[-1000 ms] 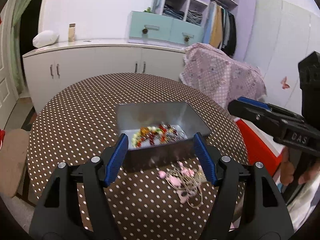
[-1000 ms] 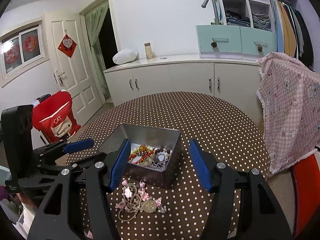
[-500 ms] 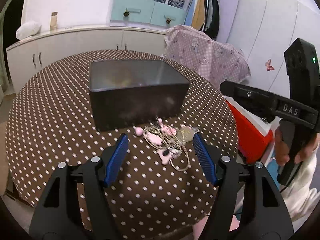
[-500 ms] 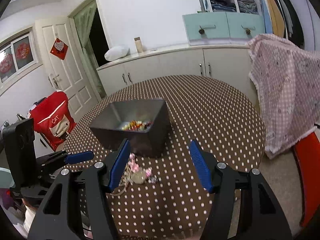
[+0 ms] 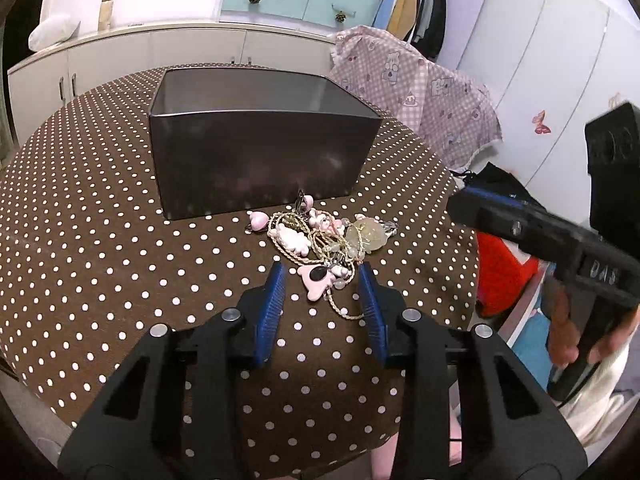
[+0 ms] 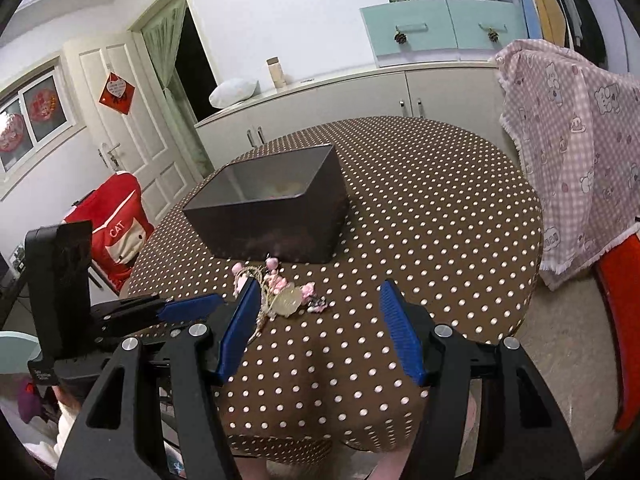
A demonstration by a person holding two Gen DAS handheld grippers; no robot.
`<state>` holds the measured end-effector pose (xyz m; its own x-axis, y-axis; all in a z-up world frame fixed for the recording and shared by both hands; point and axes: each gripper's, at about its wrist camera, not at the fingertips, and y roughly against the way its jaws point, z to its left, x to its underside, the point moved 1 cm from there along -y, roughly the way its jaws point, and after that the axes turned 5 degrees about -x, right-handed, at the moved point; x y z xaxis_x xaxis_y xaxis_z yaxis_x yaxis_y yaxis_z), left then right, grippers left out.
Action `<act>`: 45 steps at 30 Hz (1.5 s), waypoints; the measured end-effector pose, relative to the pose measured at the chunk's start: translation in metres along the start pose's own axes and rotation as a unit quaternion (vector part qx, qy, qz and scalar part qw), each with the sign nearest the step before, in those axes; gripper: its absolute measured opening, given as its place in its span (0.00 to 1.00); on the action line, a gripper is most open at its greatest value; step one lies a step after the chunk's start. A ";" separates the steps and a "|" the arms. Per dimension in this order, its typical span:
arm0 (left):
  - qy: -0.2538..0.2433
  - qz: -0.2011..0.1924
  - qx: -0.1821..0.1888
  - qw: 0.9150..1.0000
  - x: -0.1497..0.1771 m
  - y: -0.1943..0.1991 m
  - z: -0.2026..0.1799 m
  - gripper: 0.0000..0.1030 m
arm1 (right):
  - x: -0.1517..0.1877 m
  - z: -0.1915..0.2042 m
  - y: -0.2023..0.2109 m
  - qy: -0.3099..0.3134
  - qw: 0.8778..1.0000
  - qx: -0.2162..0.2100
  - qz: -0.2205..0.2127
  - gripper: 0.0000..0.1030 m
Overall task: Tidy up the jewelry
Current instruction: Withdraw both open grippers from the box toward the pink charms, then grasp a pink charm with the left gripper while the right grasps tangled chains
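While the left claw (image 5: pixel 322 286) closes around the near end of the tangled pink charm necklace (image 5: pixel 320 240), pads not yet pressing, necklace on polka-dot table (image 5: pixel 120 240) before dark metal box (image 5: pixel 256 152), right claw (image 6: pixel 318 320) released, empty.

ahead: metal box (image 5: pixel 260 160) blocks | before it: jewelry tangle (image 5: pixel 320 244) | sides: bare tablecloth (image 5: pixel 100 248), passable

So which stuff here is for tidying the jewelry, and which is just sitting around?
For the job: tangled pink jewelry, dark metal box, left gripper, jaws closing around the tangle's near end.
Just around: pink checked cloth, white pillow, red bag.
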<state>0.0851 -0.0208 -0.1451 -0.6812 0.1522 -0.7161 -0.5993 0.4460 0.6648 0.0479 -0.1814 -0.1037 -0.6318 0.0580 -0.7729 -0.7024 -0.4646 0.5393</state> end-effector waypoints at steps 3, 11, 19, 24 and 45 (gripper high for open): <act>0.008 -0.001 -0.001 1.000 0.000 -0.001 0.004 0.31 | 0.003 0.004 -0.001 0.002 1.000 -0.003 0.003 0.57; 0.023 -0.010 -0.001 1.000 0.006 0.000 0.017 0.16 | 0.005 0.010 0.000 0.008 1.000 -0.009 0.006 0.57; 0.045 -0.031 -0.001 0.999 0.012 0.011 0.027 0.16 | 0.013 0.018 -0.004 0.015 0.999 -0.024 0.016 0.57; 0.057 -0.046 -0.002 0.997 0.013 0.022 0.035 0.16 | 0.017 0.031 -0.014 0.038 0.998 -0.042 0.031 0.49; 0.077 -0.058 -0.021 0.995 0.031 0.034 0.041 0.16 | 0.023 0.051 -0.066 0.130 0.990 0.036 0.050 0.04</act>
<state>0.0614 0.0353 -0.1534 -0.6616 -0.0366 -0.7490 -0.6919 0.4147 0.5910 0.0636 -0.1042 -0.1399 -0.6006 -0.2188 -0.7691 -0.6676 -0.3921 0.6329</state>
